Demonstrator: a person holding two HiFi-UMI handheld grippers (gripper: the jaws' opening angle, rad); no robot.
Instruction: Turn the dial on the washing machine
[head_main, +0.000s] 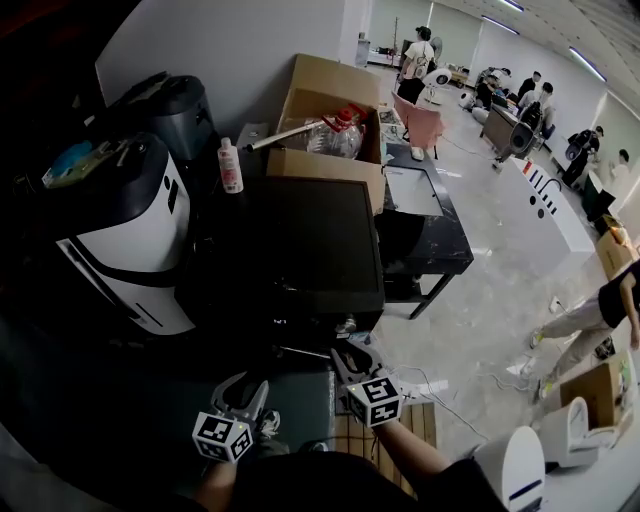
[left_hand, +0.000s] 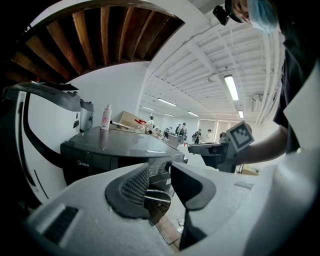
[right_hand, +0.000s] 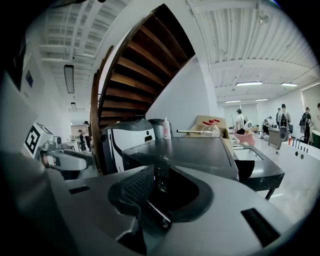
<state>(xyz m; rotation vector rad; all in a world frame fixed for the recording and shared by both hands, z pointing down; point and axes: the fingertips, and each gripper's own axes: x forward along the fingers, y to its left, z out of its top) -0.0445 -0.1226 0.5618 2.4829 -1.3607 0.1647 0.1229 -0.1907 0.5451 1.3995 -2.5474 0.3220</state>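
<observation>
A dark top-loading washing machine (head_main: 300, 240) stands in front of me, its control panel on the front edge. My right gripper (head_main: 352, 352) reaches up to that panel. In the right gripper view the jaws stand narrow, with the small shiny dial (right_hand: 161, 179) held between the pads. My left gripper (head_main: 245, 385) hangs lower and to the left, short of the machine. In the left gripper view its jaws (left_hand: 160, 185) are apart with nothing between them, and the machine's front (left_hand: 100, 160) shows beyond.
A white and black appliance (head_main: 130, 240) stands against the machine's left side. A spray bottle (head_main: 230, 165) sits at the machine's back edge, with cardboard boxes (head_main: 325, 100) and a large water bottle (head_main: 335, 135) behind it. A dark table (head_main: 440, 250) is on the right. People stand far back.
</observation>
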